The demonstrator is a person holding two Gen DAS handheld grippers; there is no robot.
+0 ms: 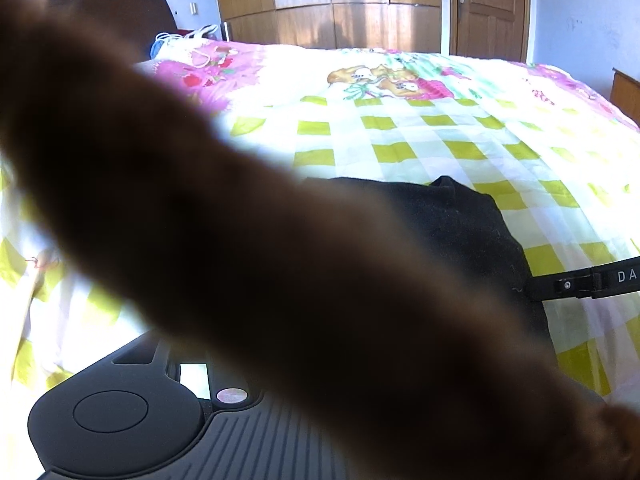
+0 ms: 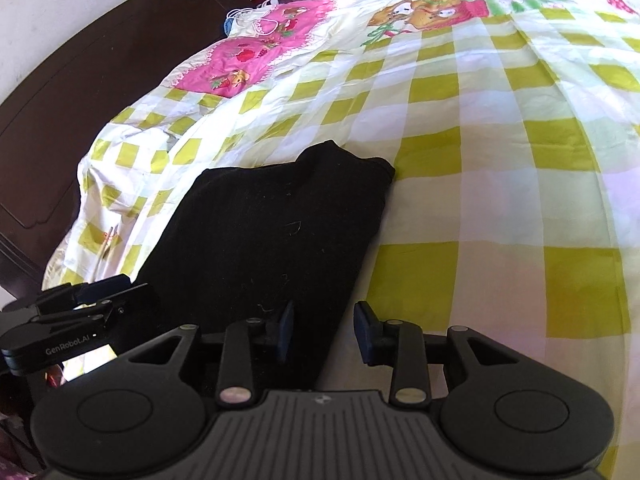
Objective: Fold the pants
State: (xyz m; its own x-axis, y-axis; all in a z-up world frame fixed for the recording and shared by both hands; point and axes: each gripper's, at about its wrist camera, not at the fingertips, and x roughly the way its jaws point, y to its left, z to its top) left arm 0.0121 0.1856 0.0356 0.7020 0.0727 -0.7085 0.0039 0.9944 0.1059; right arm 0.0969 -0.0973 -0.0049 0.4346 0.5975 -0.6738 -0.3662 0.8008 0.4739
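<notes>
The right gripper (image 2: 324, 330) has its jaws apart with nothing pressed between the pads; the near right edge of the pants (image 2: 272, 236) lies just under the gap. Just off the pants' near left corner the left gripper (image 2: 108, 306) lies low, and whether its jaws grip anything cannot be told (its own camera is mostly blocked by a blurred brown shape (image 1: 240, 240) close to the lens). The black pants lie folded into a compact oblong on the checked bedspread (image 2: 480, 160), long axis running from the grippers toward the dark headboard (image 2: 100, 80). Beyond the pants' far end, white cords (image 2: 260, 20) rest on the pink border, with wooden wardrobe doors (image 1: 332, 4) behind.
</notes>
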